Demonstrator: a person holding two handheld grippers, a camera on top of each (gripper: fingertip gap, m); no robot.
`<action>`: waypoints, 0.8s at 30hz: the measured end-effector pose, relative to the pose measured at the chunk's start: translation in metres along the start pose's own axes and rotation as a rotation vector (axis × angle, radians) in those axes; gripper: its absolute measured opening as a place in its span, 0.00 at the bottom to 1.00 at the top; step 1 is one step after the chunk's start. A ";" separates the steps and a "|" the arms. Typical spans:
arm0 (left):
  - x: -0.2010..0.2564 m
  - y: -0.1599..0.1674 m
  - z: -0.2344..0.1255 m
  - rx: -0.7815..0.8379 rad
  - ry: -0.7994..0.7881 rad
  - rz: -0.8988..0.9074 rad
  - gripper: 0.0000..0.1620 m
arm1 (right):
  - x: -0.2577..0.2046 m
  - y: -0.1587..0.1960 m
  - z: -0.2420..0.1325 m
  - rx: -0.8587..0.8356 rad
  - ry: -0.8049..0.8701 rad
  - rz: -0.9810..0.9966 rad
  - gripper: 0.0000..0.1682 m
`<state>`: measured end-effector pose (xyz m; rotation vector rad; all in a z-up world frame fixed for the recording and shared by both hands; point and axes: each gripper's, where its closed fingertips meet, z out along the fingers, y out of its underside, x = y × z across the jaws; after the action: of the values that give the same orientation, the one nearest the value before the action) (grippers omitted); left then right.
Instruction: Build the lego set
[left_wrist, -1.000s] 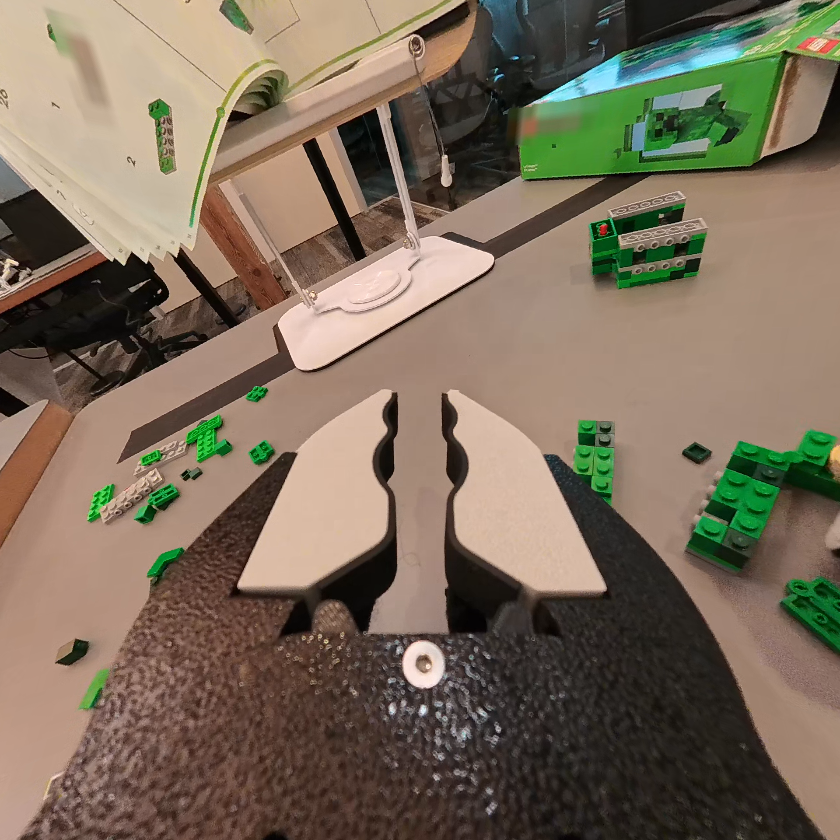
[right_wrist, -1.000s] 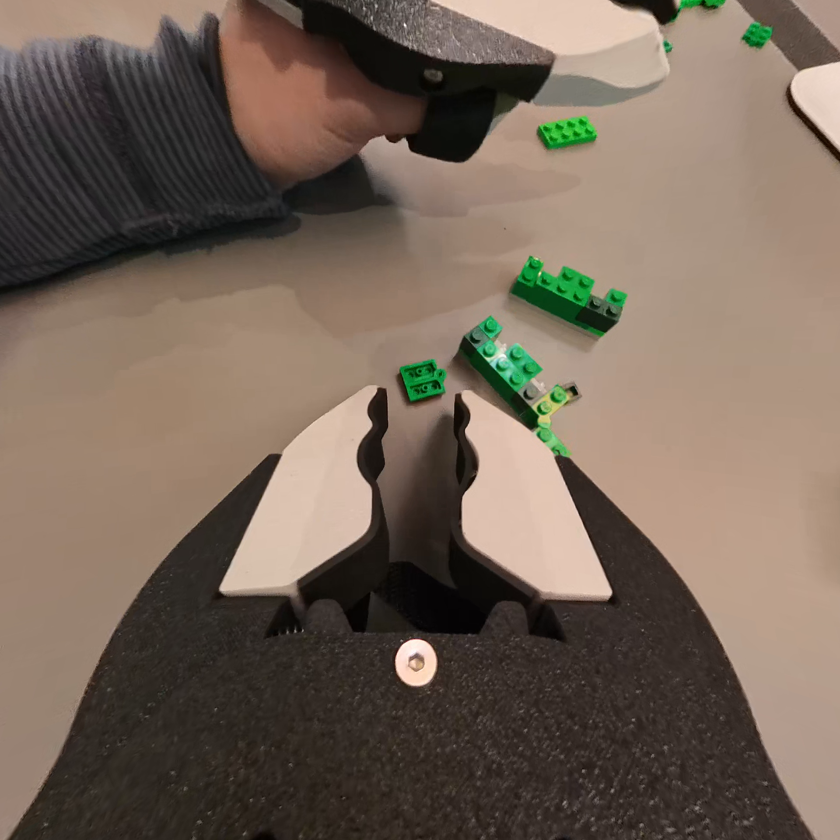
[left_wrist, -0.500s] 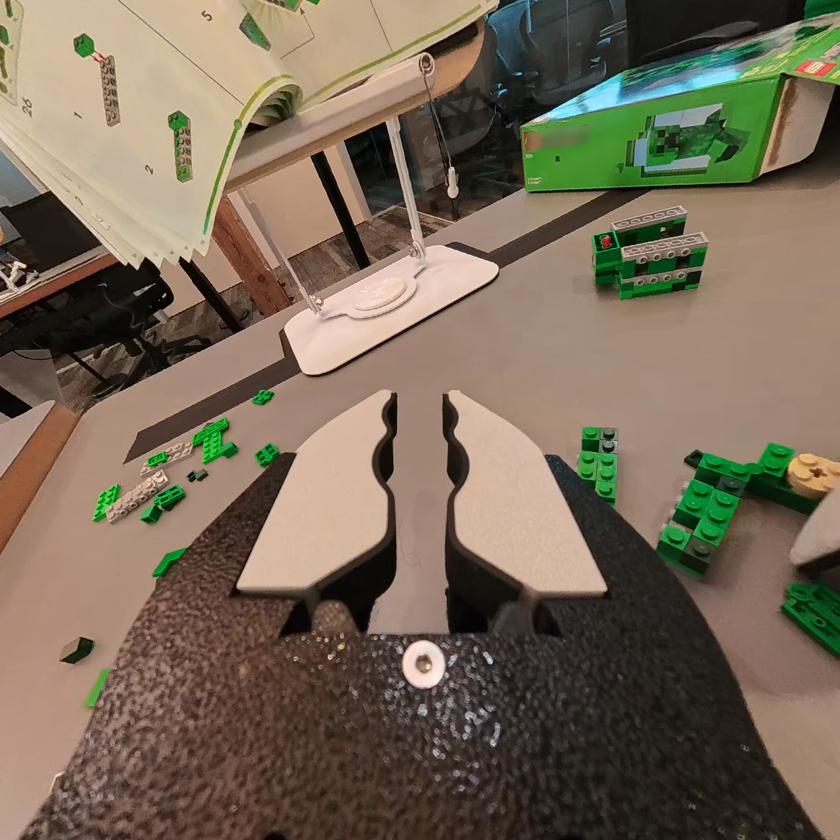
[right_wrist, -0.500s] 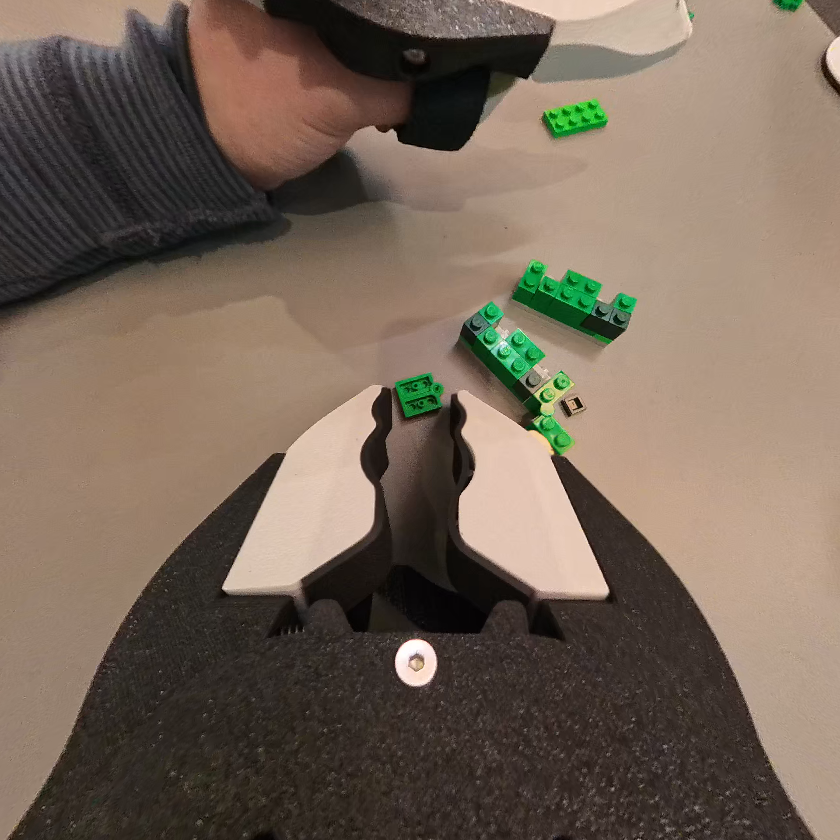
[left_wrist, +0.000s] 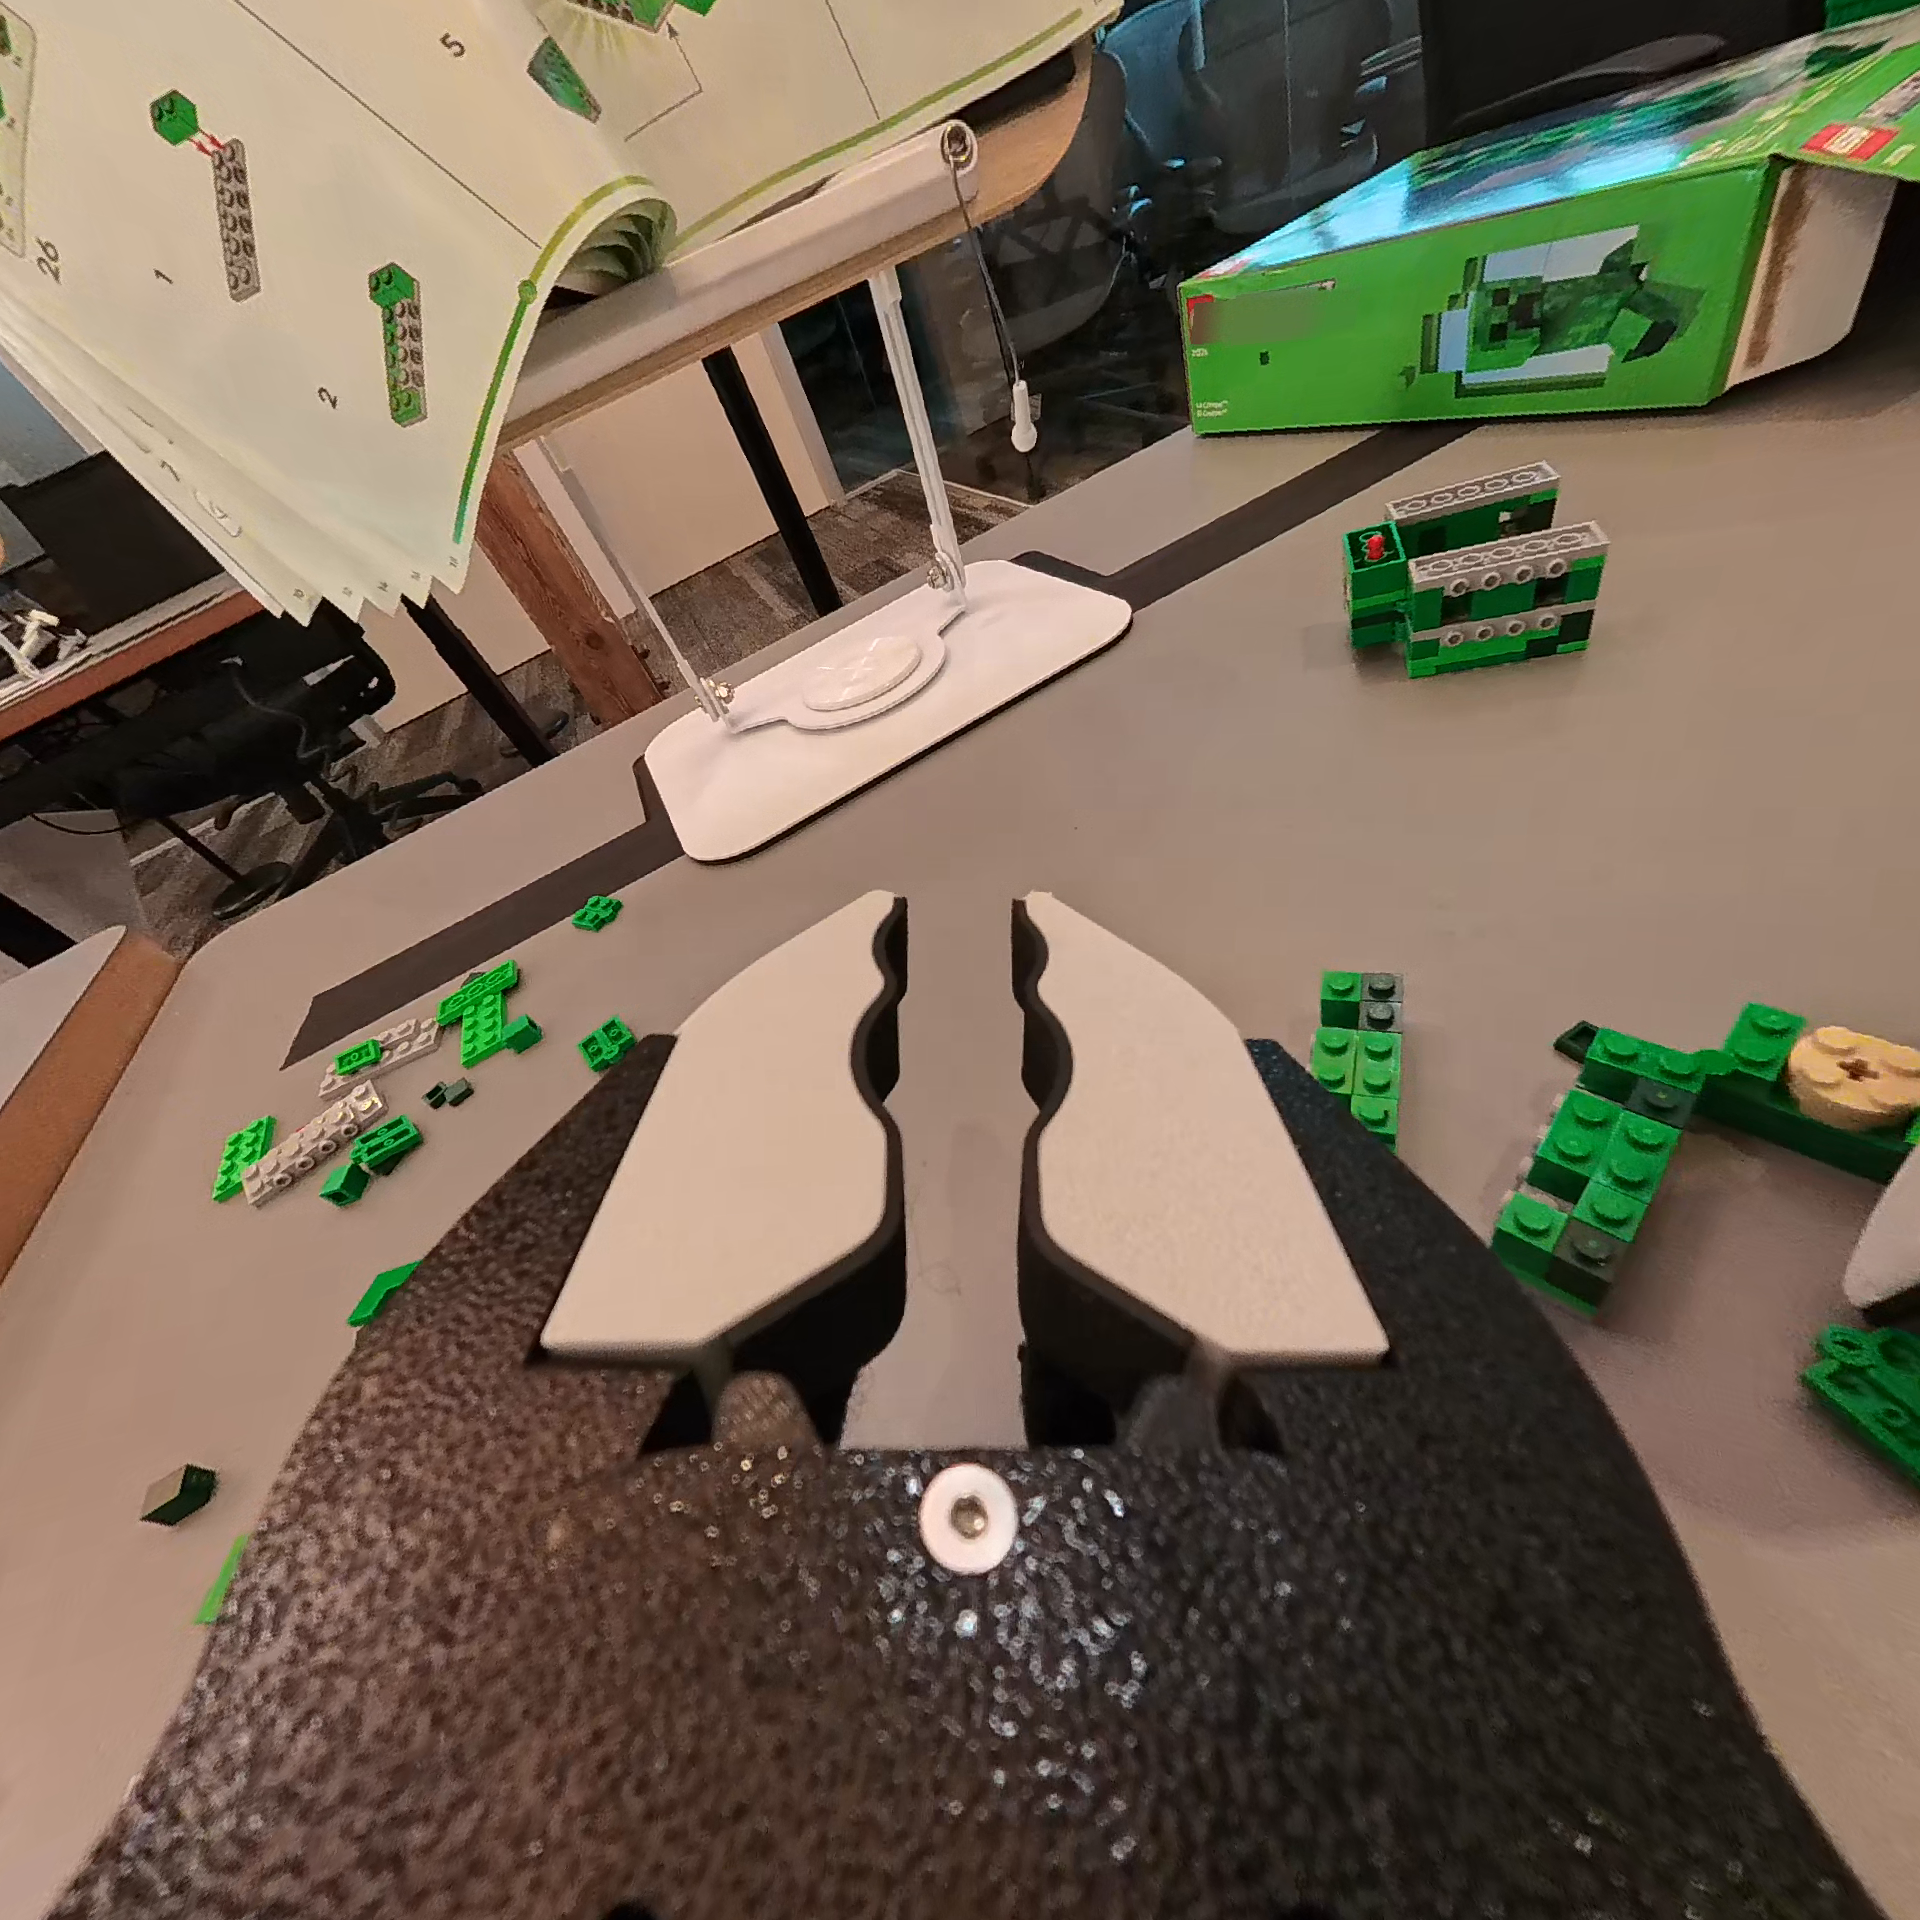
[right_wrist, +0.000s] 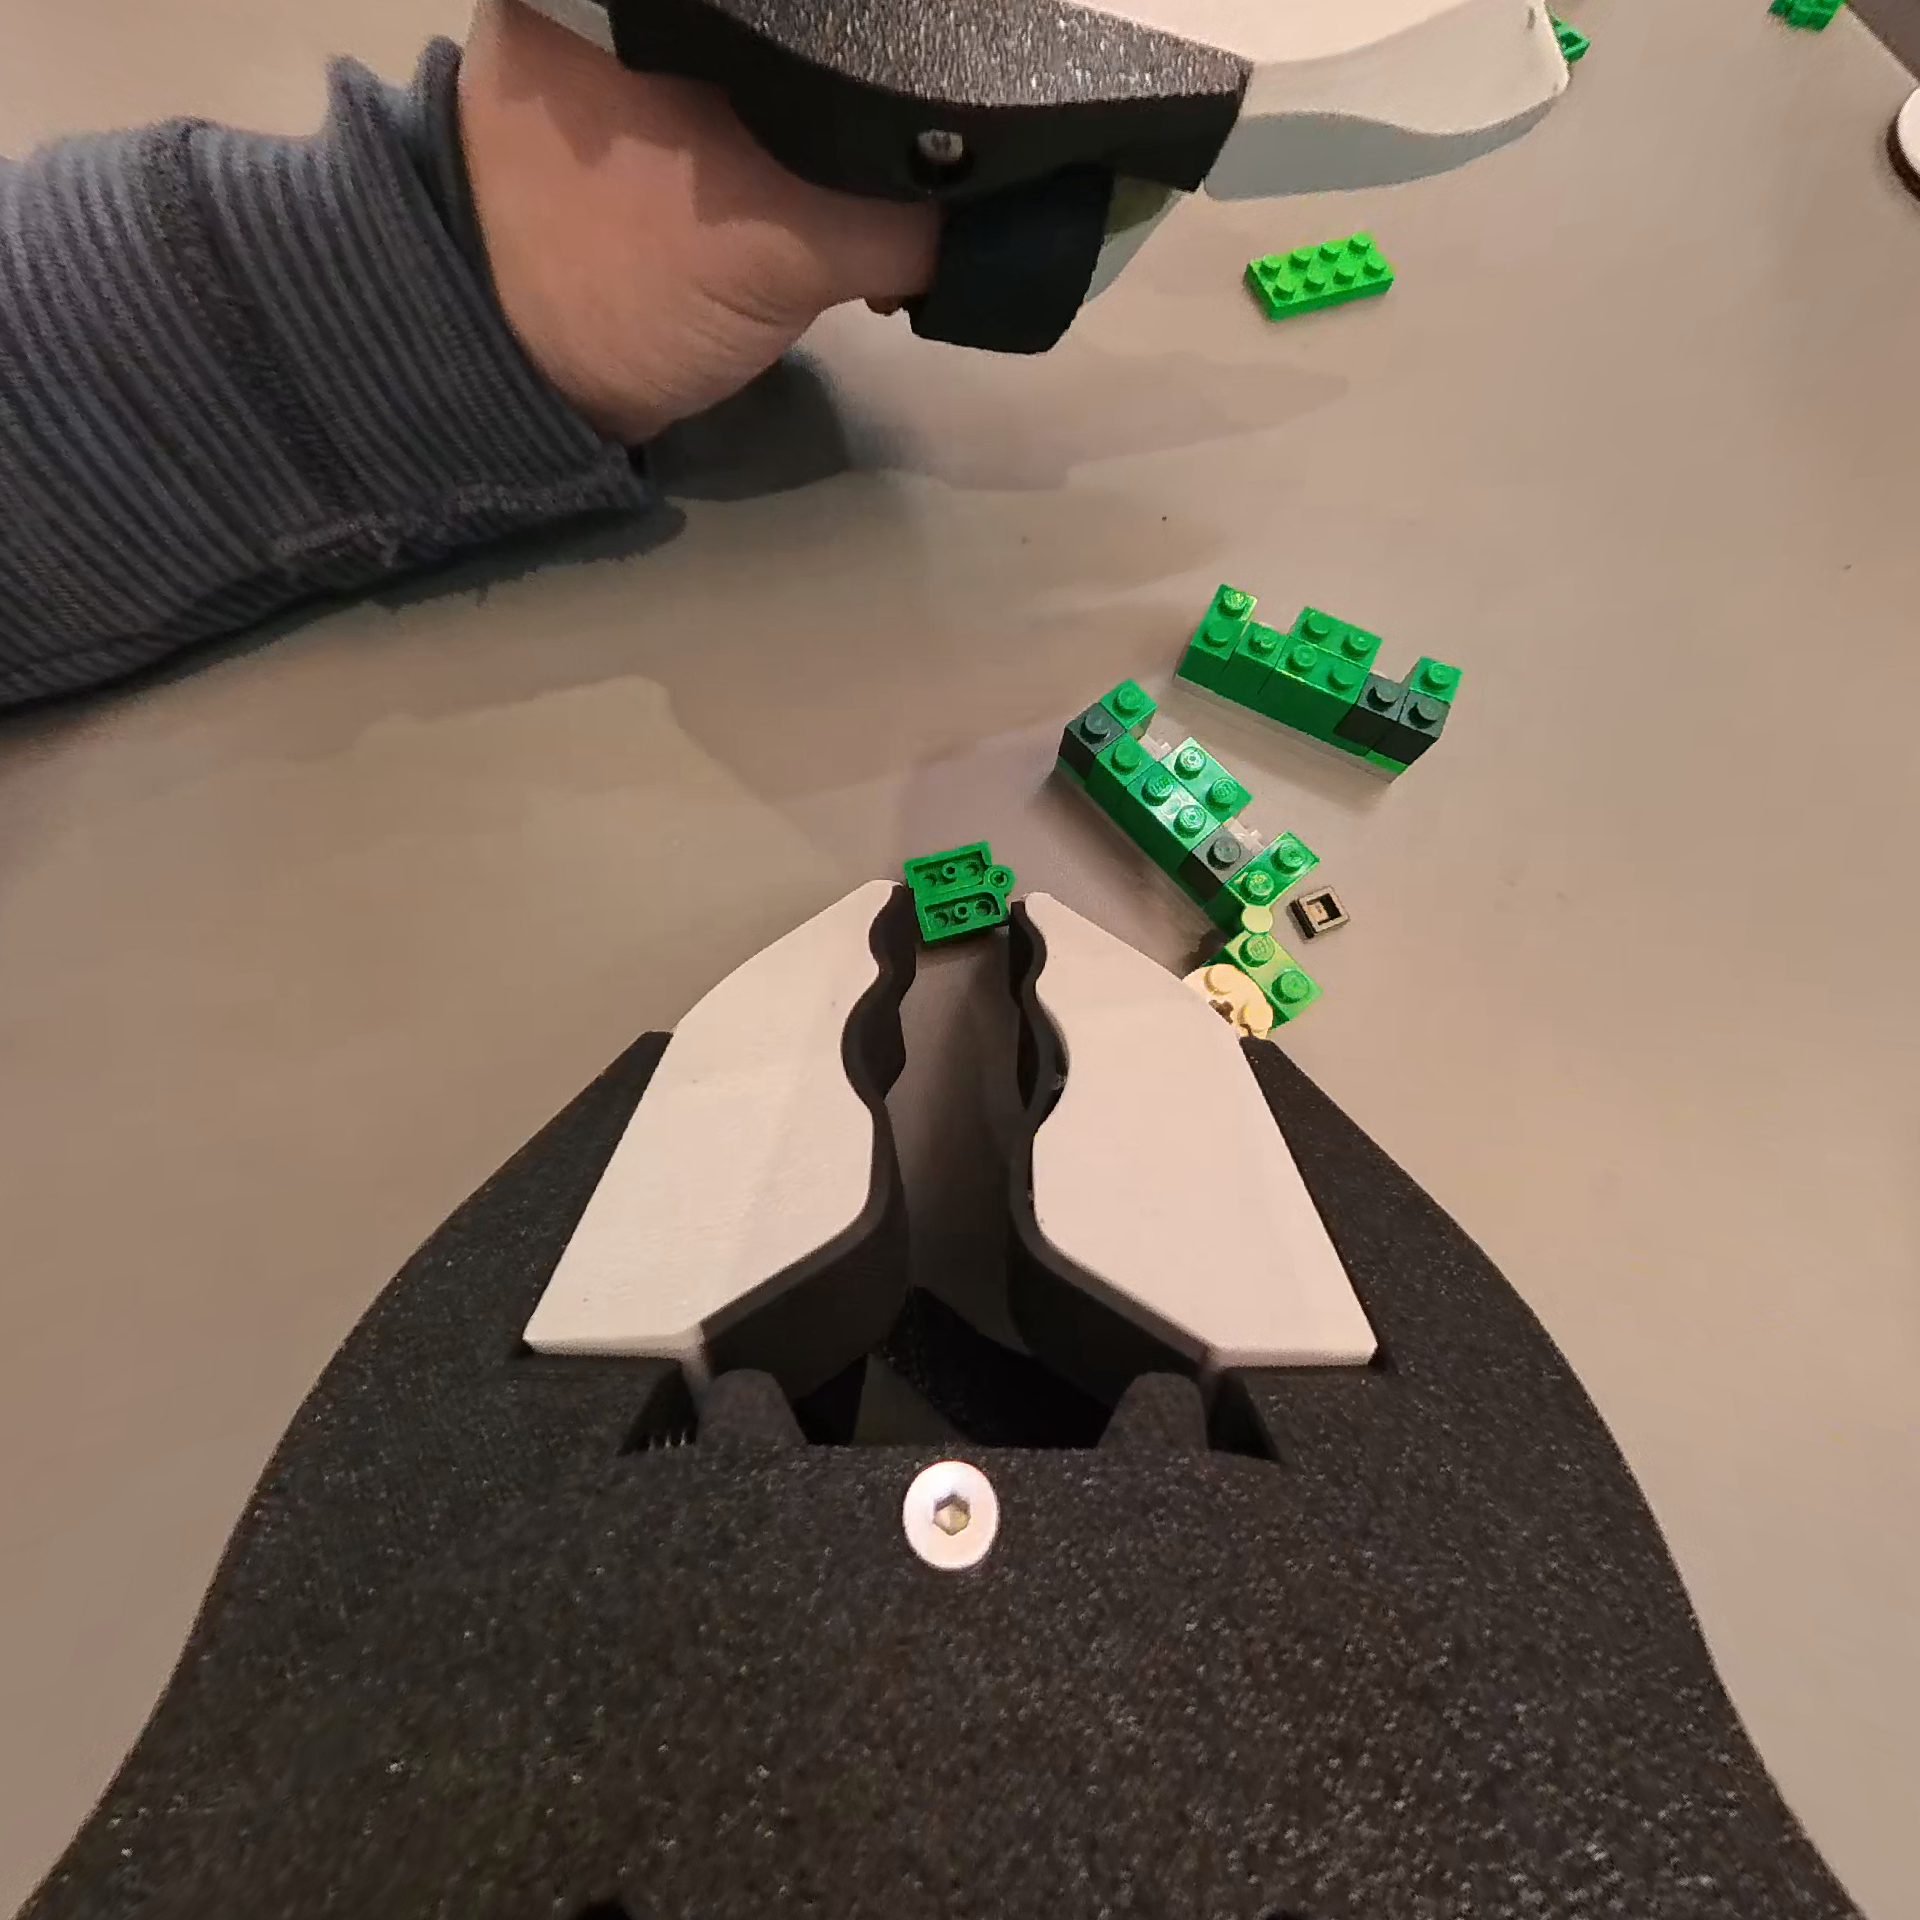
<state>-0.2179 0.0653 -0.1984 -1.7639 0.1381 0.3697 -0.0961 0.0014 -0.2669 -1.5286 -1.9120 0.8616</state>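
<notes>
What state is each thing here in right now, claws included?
Left claw: open, empty, above the table.
Right claw: open, tips around a small green piece.
Instruction booklet: open on its stand.
Green box: lying down, end flap open.
Green block build: partly assembled, standing.

A grey table (left_wrist: 1299, 790) crossed by a dark strip (left_wrist: 457, 971) is seen in front; beyond its edge a wooden-topped desk (left_wrist: 790, 301) on black legs is set over grey patterned carpet (left_wrist: 727, 592); office chairs (left_wrist: 312, 717) are placed under another desk at left; warm light is cast.
</notes>
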 end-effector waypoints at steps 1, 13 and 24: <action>0.000 0.000 0.000 0.000 0.001 0.001 0.11 | 0.000 0.000 0.000 0.002 0.000 -0.003 0.10; 0.003 -0.006 -0.006 0.024 0.005 0.004 0.12 | 0.014 -0.025 -0.027 0.258 0.178 -0.105 0.10; 0.085 -0.047 -0.033 0.214 0.353 -0.120 0.18 | 0.061 -0.041 -0.072 0.559 0.365 -0.053 0.10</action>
<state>-0.1190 0.0525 -0.1759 -1.6027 0.3100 -0.0458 -0.0811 0.0657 -0.1882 -1.1868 -1.3012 0.9192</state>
